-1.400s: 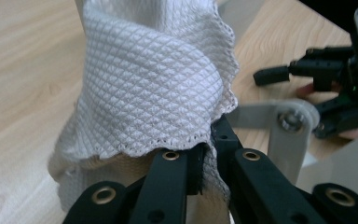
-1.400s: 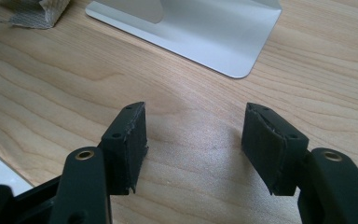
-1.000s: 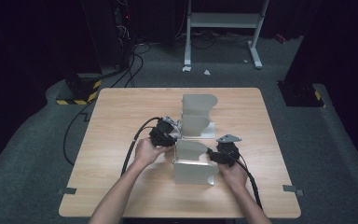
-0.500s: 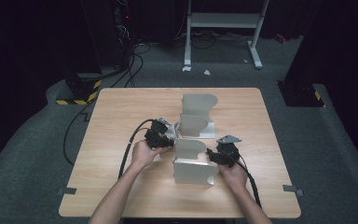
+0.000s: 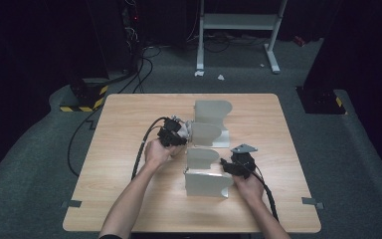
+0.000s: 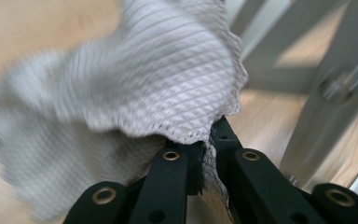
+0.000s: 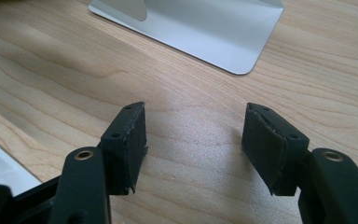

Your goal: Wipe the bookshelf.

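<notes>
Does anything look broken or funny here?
Yes: the right gripper has a worn pad, its edge torn and peeling. The grey cloth is just bunched up in the left gripper; nothing spilled.

dark room, grey carpet (image 5: 358, 149), wooden table (image 5: 129, 129)

The left gripper (image 5: 179, 133) holds a cloth (image 5: 186, 128) beside a metal bookend (image 5: 210, 127).

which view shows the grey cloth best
The left gripper view: the grey cloth is close enough to show its ribbed weave, pinched between the left gripper's fingers. In the high view it is a small pale bunch beside the metal bookends.
</notes>
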A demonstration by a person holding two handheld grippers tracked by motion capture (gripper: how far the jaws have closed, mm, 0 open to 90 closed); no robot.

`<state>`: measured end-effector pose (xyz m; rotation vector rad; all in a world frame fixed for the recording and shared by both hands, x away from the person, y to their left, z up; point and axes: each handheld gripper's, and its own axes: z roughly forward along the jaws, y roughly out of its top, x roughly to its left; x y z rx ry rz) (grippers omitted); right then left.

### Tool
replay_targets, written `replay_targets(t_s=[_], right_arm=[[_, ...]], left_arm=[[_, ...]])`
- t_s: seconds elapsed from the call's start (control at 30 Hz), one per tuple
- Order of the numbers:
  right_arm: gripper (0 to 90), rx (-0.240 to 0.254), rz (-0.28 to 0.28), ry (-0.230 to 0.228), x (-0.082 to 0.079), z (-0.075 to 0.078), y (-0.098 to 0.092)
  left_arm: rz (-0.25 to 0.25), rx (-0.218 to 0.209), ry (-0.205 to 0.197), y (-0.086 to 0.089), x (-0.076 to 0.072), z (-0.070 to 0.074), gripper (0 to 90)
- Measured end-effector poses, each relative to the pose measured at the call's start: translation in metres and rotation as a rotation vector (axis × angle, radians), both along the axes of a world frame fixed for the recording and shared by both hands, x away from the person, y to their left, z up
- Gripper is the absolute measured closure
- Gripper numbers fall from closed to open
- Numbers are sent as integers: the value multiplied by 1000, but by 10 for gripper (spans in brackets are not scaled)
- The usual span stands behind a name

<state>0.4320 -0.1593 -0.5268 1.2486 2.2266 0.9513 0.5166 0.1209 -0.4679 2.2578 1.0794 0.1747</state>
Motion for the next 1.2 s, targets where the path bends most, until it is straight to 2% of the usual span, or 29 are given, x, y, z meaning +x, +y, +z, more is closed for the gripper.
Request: replay_targets(t_s=[0.1, 0.17, 0.33, 0.4, 0.53, 0.67, 0.8, 0.9, 1.03, 1.1, 1.2], right_arm=[[404, 0, 0, 0, 0, 0, 0], [404, 0, 0, 0, 0, 0, 0], [404, 0, 1, 0, 0, 0, 0], [404, 0, 0, 0, 0, 0, 0], [403, 0, 1, -1, 0, 0, 0], [401, 0, 2, 0, 0, 0, 0], [400, 0, 4, 0, 0, 0, 0], [399, 1, 4, 1, 0, 0, 0], [399, 1, 6, 1, 0, 0, 0], [399, 2, 6, 0, 0, 0, 1], [397, 1, 8, 1, 0, 0, 1]], left_arm=[[-16, -20, -37, 1, 4, 18, 863], [-18, -69, -58, 4, 7, 35, 863], [-33, -148, -136, 8, 12, 78, 863], [-41, -157, -158, 7, 14, 90, 863], [-46, -146, -167, 2, 17, 96, 863], [-29, -136, -123, -5, 27, 79, 862], [-16, -142, -75, -7, 31, 60, 861], [-8, -169, -44, -2, 32, 51, 860], [-18, -69, 3, -6, 29, 28, 861], [-15, -60, 31, -9, 27, 15, 861], [-36, 10, 67, -12, 26, -4, 860]])
